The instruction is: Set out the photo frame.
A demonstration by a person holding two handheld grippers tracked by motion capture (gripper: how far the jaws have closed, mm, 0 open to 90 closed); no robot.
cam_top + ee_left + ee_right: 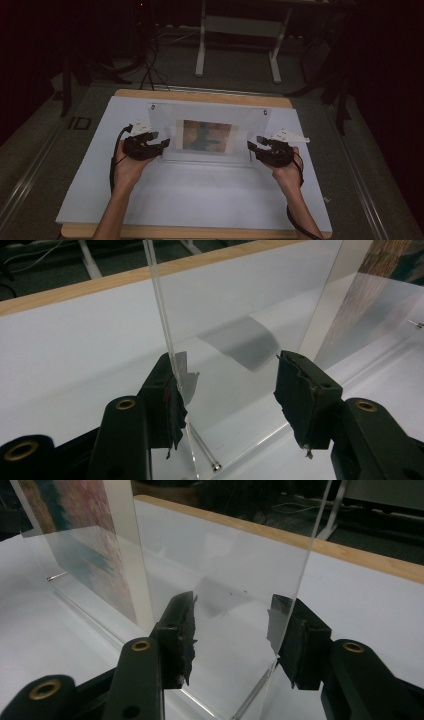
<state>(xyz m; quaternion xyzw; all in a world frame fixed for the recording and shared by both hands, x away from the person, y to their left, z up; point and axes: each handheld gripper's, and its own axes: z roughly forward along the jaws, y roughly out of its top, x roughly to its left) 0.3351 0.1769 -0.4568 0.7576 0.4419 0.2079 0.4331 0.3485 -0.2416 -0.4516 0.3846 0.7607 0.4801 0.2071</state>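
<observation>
A: High view. Clear frame (210,135) stands upright mid-table on the white sheet (200,195), a colour print (207,136) sandwiched at its centre. Left gripper (162,142) at the frame's left end, right gripper (251,146) at its right end, both low, near the base.

B: Gripping?

A: Can't tell from up here. Too dark, too small.

B: Left gripper view, then.

A: Jaws spread wide. The frame's (240,335) left edge runs just past the inner face of the left-hand jaw, seemingly touching it; the other jaw stands well apart from the pane. Nothing pinched. A small screw (216,467) sits at the bottom corner.

B: Right gripper view?

A: Same story. Jaws spread, the frame's (225,580) end edge passing in front of the right-hand jaw, the other jaw off to the side. The print (85,545) shows farther in, reddish and teal, blurred. No grip there either.

B: How would you handle the step?

A: My judgement: it's a two-ended pickup or shift. Each gripper needs turning so the pane's thickness, not its width, sits between the pads. Close both together, evenly, low near the base. Acrylic looks slick and stiff; a one-sided squeeze would likely tip or slide it.

B: The frame itself?

A: Two clear sheets, bright edges, pinned at the corners, glossy, reflecting the jaws.
</observation>
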